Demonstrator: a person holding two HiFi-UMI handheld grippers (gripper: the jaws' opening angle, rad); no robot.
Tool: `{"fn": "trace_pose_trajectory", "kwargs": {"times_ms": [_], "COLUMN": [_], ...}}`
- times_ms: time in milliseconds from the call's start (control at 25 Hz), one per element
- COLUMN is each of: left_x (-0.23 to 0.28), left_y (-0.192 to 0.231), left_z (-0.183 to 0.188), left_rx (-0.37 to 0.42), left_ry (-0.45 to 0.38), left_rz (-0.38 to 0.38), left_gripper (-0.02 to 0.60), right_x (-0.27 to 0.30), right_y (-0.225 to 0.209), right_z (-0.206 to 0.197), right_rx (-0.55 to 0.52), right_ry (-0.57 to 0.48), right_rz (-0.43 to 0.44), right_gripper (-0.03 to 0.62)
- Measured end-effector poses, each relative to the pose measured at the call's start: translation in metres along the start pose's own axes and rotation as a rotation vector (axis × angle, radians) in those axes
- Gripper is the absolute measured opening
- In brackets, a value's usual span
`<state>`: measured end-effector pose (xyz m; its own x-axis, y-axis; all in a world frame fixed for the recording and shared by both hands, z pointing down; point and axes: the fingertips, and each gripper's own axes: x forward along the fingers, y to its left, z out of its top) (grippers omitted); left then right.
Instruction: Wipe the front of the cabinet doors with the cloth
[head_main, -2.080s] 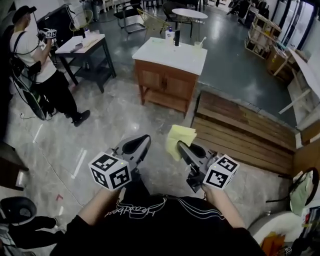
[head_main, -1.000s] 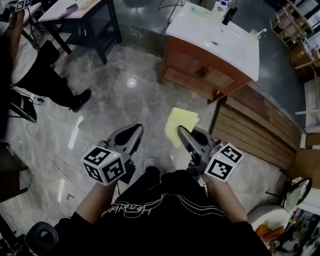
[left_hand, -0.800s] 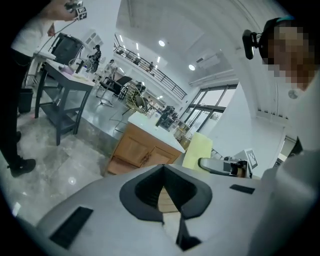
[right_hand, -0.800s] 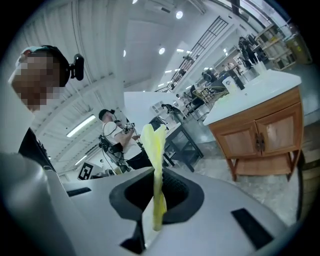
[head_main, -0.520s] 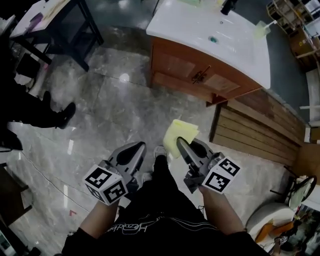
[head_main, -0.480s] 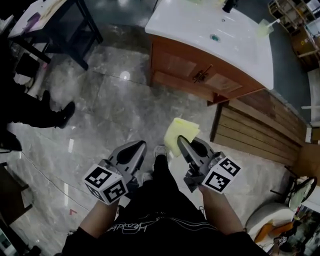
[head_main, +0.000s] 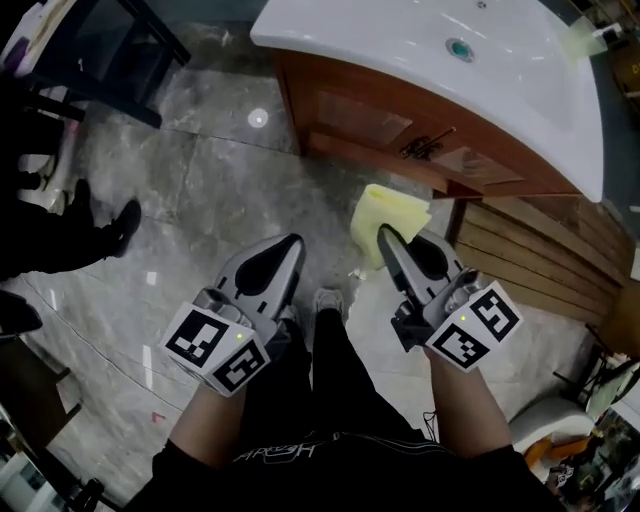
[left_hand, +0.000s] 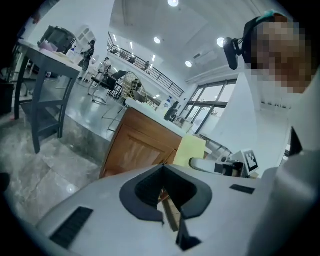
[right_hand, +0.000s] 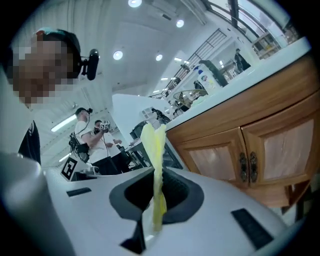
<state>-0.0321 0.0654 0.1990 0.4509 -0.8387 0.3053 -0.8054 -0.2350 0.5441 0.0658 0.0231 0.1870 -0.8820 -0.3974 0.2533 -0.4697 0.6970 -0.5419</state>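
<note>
— Where's the cloth (head_main: 392, 212)?
— Clamped in the right gripper (head_main: 386, 236), just short of the cabinet doors (head_main: 402, 133).
— And the left gripper (head_main: 294, 244)?
— Jaws together and empty, farther from the doors. From above, the white top (head_main: 400, 40) hides their upper edge.

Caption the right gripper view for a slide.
Right gripper shut on a yellow cloth, facing the wooden cabinet doors.

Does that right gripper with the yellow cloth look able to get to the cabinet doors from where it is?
Probably yes. The right gripper, shut on the cloth, faces the cabinet doors with only bare floor between them. Nothing blocks the way, though the cloth is not yet touching them.
</note>
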Motion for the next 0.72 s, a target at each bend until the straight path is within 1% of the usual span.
{"fn": "trace_pose_trajectory", "kwargs": {"times_ms": [40, 120, 160, 280, 360, 560, 640, 720], "left_x": [0.007, 0.017, 0.021, 0.026, 0.032, 0.037, 0.036, 0.037], "left_y": [0.007, 0.019, 0.024, 0.042, 0.052, 0.076, 0.085, 0.094], "left_z": [-0.003, -0.01, -0.014, -0.02, -0.015, -0.005, 0.003, 0.013], "left_rx": [0.018, 0.052, 0.056, 0.029, 0.029, 0.017, 0.011, 0.022], "left_ry": [0.008, 0.013, 0.013, 0.025, 0.033, 0.079, 0.092, 0.104], "left_rz": [0.008, 0.012, 0.012, 0.016, 0.009, -0.015, -0.025, -0.046], "left_gripper": [0.006, 0.006, 0.006, 0.006, 0.006, 0.006, 0.006, 0.006], "right_x": [0.006, 0.017, 0.022, 0.038, 0.05, 0.081, 0.095, 0.109], "right_y": [-0.006, -0.014, -0.015, -0.017, -0.022, -0.032, -0.032, -0.031], "right_z": [-0.002, -0.009, -0.014, -0.026, -0.027, -0.022, -0.019, -0.015], "right_rx": [-0.024, -0.039, -0.034, -0.024, -0.011, 0.097, 0.108, 0.101], "right_ry": [0.0, 0.0, 0.001, 0.011, 0.0, -0.076, -0.096, -0.114], "right_rz": [-0.008, -0.008, -0.001, 0.002, -0.011, -0.032, -0.043, -0.055], "right_gripper": [0.041, 0.041, 0.041, 0.041, 0.041, 0.041, 0.041, 0.041]}}
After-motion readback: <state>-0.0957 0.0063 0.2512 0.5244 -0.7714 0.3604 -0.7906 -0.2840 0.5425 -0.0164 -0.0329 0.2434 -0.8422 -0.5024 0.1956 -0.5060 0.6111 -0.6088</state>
